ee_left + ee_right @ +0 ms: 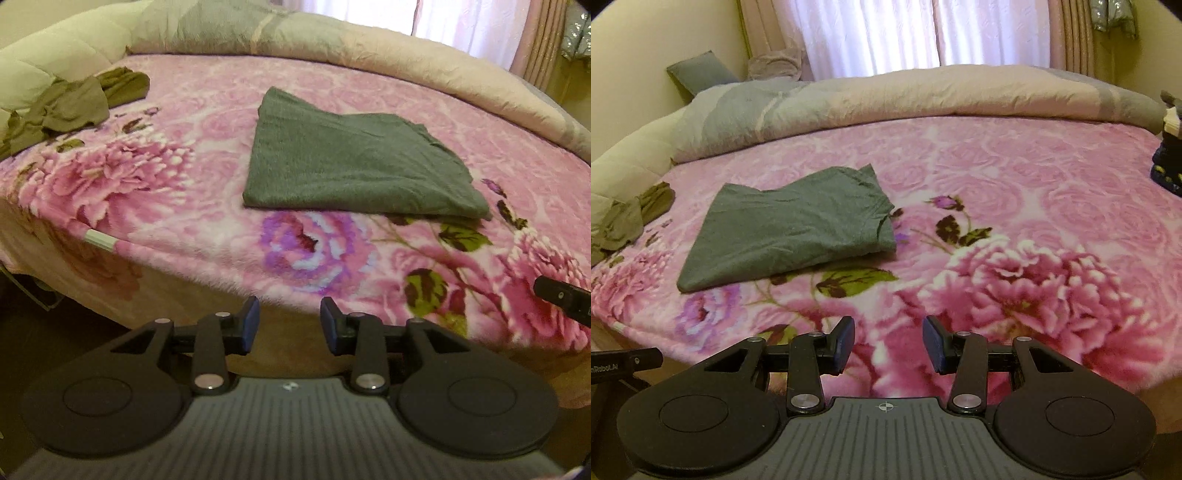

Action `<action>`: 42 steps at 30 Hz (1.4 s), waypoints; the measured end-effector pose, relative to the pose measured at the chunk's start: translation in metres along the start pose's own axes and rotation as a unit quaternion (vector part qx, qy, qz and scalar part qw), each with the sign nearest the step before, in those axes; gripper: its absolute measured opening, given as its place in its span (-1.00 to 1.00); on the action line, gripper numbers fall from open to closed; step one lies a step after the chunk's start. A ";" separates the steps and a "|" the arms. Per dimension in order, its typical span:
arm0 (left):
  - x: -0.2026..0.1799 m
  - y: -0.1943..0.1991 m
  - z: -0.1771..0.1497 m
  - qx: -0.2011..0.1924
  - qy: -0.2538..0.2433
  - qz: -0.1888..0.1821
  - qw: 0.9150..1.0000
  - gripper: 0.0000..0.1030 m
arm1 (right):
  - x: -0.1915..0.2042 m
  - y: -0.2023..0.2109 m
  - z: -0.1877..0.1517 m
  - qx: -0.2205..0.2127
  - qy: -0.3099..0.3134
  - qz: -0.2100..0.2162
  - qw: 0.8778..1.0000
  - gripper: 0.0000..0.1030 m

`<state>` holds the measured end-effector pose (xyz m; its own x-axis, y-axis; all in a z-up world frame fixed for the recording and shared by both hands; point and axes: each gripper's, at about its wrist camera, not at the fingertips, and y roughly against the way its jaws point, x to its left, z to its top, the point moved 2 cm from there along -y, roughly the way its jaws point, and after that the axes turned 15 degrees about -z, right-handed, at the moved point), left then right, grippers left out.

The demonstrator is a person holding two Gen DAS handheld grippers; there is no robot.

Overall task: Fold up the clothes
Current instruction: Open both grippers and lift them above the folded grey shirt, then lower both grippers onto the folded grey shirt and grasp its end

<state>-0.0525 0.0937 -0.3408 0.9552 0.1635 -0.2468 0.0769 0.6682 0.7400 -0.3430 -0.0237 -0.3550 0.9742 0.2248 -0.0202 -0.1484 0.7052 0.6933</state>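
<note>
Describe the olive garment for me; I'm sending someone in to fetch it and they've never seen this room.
Start at the bed's pink floral blanket. The folded grey shirt lies flat mid-bed; look to its left, toward the pale cream quilt at the edge. There sits the olive garment, the only crumpled, unfolded piece, brownish-green rather than grey.
</note>
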 end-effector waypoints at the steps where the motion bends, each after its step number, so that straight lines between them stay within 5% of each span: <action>1: 0.000 0.004 -0.001 -0.003 0.000 -0.001 1.000 -0.38 | 0.000 0.004 -0.001 -0.002 0.000 0.001 1.000 -0.14; 9: 0.003 0.026 -0.009 -0.020 0.001 -0.008 1.000 -0.37 | 0.005 0.028 -0.007 -0.014 0.004 0.012 1.000 -0.14; 17: 0.050 0.019 -0.002 -0.038 0.063 -0.074 0.995 -0.31 | -0.008 0.011 -0.015 0.019 -0.014 0.020 1.000 -0.13; 22: 0.085 0.001 0.019 -0.053 0.115 -0.129 0.984 -0.31 | -0.027 -0.029 -0.013 0.065 -0.053 0.039 0.996 -0.13; 27: 0.097 -0.029 0.082 -0.095 0.076 -0.147 0.982 -0.41 | -0.034 -0.069 0.031 0.042 -0.080 0.077 0.993 -0.14; 31: 0.116 -0.085 0.149 -0.120 0.068 -0.146 0.980 -0.28 | -0.028 -0.130 0.088 0.038 -0.075 0.128 0.988 -0.14; 37: 0.144 -0.176 0.206 -0.067 0.153 -0.166 0.972 -0.17 | -0.017 -0.242 0.159 0.084 -0.097 0.170 0.977 -0.14; 42: 0.157 -0.190 0.205 -0.034 0.214 -0.153 0.964 -0.09 | -0.019 -0.274 0.168 0.155 -0.152 0.200 0.955 -0.13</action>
<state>0.1418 -0.1564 -0.3917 0.6839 0.2270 -0.6934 0.3035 0.7758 0.5532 -0.2924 -0.3340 -0.4235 0.8619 0.1959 0.4677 -0.5068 0.3594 0.7835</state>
